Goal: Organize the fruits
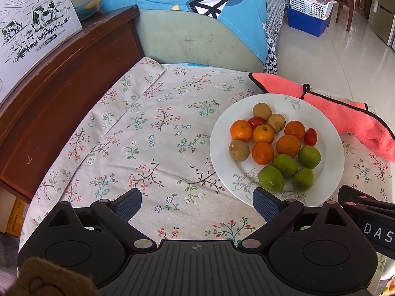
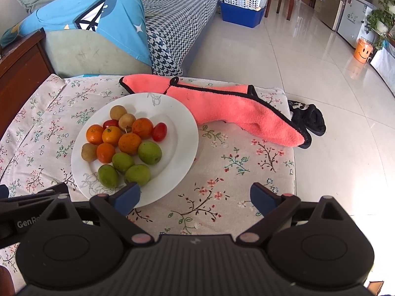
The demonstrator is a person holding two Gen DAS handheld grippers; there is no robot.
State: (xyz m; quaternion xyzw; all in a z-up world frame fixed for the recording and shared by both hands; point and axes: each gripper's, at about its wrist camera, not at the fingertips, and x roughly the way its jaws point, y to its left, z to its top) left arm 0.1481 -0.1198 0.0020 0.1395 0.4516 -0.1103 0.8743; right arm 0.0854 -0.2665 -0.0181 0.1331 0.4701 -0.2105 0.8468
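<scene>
Both jaws spread wide and empty, left gripper (image 1: pixel 197 203), right gripper (image 2: pixel 195 197), white plate (image 2: pixel 182 133) holding five oranges (image 2: pixel 129 143), four green fruits (image 2: pixel 149 152), three brown longans (image 2: pixel 127 122), two cherry tomatoes (image 2: pixel 159 131), one pink cloth (image 2: pixel 222 108) beside it.

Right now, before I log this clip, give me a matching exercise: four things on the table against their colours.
Things:
1. plate
2. cloth
3. cherry tomato
4. fruits nearest the grippers

Colours:
A. green
B. white
C. pink with black trim
D. red

Pairs: 1-B, 2-C, 3-D, 4-A
</scene>
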